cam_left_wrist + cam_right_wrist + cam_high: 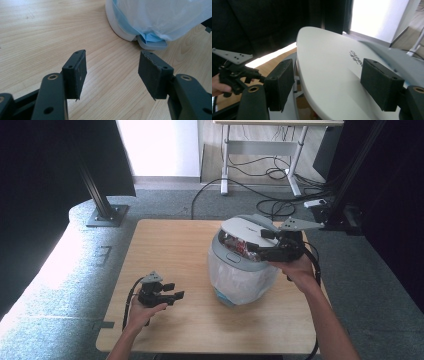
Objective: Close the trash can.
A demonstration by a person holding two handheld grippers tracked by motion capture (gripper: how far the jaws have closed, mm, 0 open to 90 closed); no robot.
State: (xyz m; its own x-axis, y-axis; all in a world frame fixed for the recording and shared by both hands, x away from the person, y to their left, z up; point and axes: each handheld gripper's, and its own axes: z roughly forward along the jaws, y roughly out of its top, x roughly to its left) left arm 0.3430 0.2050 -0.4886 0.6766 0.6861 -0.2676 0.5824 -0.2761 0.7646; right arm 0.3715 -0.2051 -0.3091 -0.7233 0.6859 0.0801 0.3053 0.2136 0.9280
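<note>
A small white bin (pixel 242 270) lined with a clear plastic bag (pixel 162 17) stands on the right half of the wooden table (pixel 170 245). Its white lid (pixel 245 227) is tilted up, and red and white rubbish shows under it. My right gripper (pixel 260 245) is at the lid's right edge. In the right gripper view its jaws stand open, with the lid (pixel 332 65) spreading between and beyond them (pixel 327 85). My left gripper (pixel 175 291) rests low over the table left of the bin, open and empty (pixel 112 72). It also appears farther off (pixel 234 72).
A blue pedal (pixel 152 41) juts from the bin's base towards the left gripper. Bare tabletop (pixel 50 30) lies left of the bin. Beyond the table are a black stand (pixel 105 210), a desk frame (pixel 260 150) and cables (pixel 280 205) on the carpet.
</note>
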